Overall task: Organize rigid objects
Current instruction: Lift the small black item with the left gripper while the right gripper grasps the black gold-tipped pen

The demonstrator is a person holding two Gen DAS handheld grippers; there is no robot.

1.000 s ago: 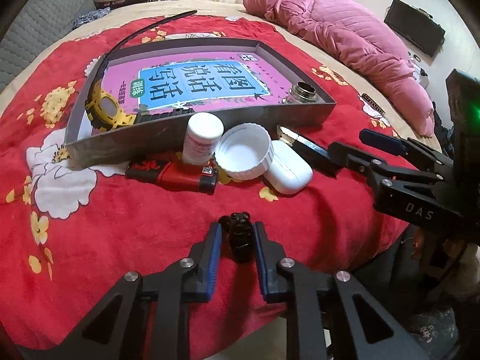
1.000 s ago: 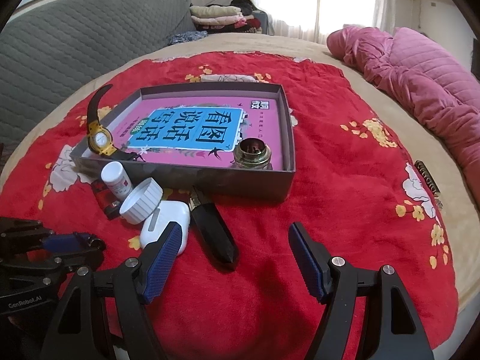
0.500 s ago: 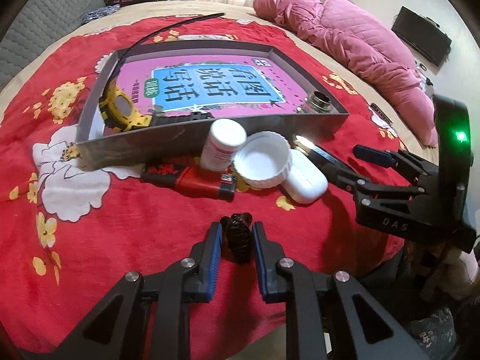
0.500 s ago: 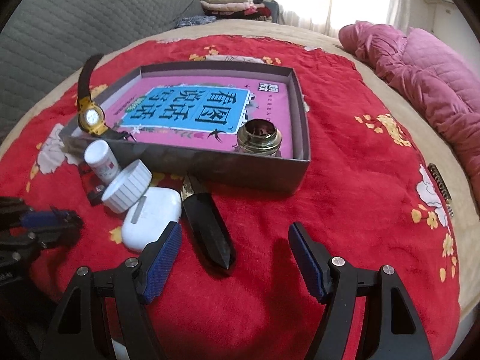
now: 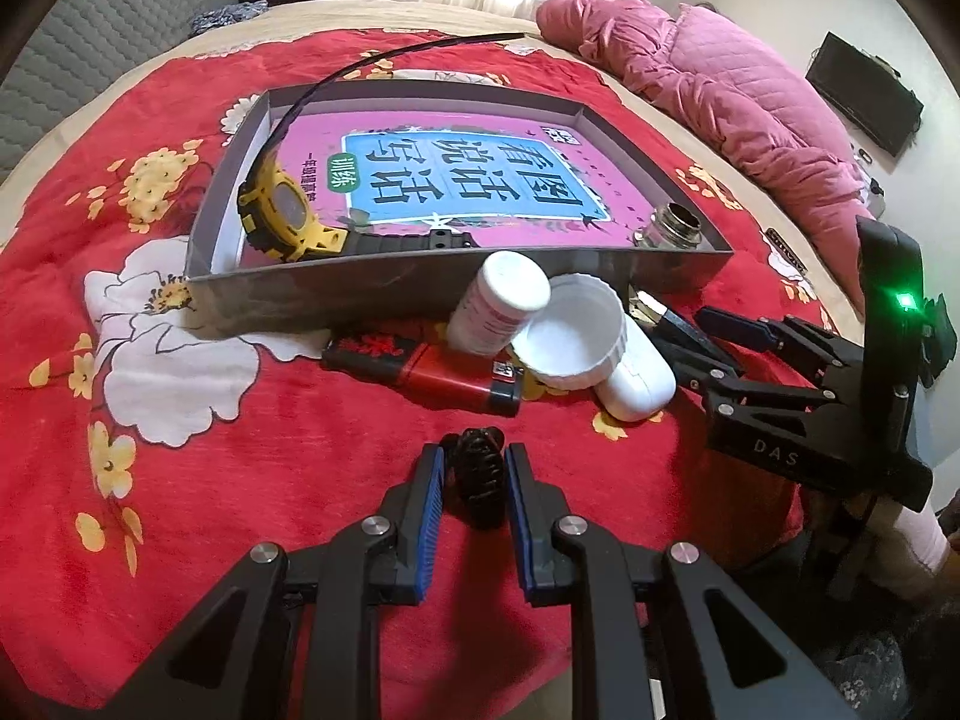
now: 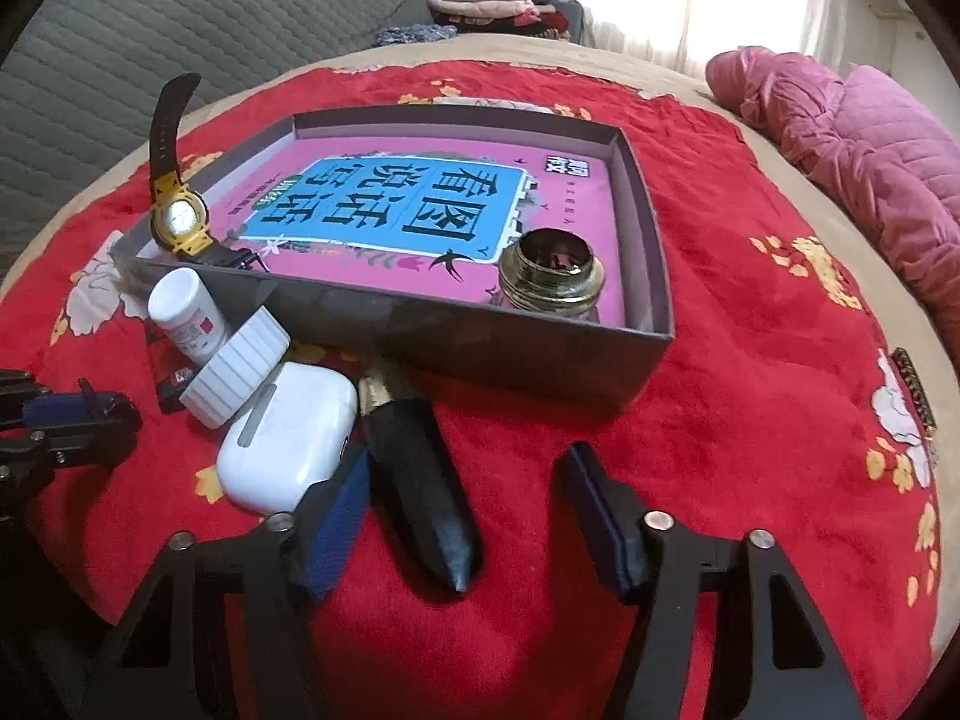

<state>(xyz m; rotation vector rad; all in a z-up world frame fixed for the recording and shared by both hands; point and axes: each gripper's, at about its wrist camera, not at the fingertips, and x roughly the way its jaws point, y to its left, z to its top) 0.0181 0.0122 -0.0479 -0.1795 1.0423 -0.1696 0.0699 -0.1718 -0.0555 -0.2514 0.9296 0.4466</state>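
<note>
1. Left tool (image 5: pixel 474 483) is closed on a small black ridged object (image 5: pixel 478 474), held above the bed's red blanket (image 5: pixel 210 480).
2. Right tool (image 6: pixel 465 501) is wide open, empty, straddling a black pointed piece (image 6: pixel 420 474).
3. Done: 1 watch (image 5: pixel 279 213) & 1 metal jar (image 6: pixel 549 276) lie in the box (image 6: pixel 540 360).
4. Left outside, approx. 5: 1 white bottle (image 5: pixel 501 309), 1 cap (image 5: pixel 573 333), 1 earbud case (image 6: pixel 288 435), 1 red lighter (image 5: pixel 432 369), plus the pointed piece.

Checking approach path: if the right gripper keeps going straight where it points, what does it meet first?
Probably the black pointed object, lying between the open right gripper fingers toward the left one. Behind it stands the grey box wall. Height above the blanket is unclear, so it might pass over.
</note>
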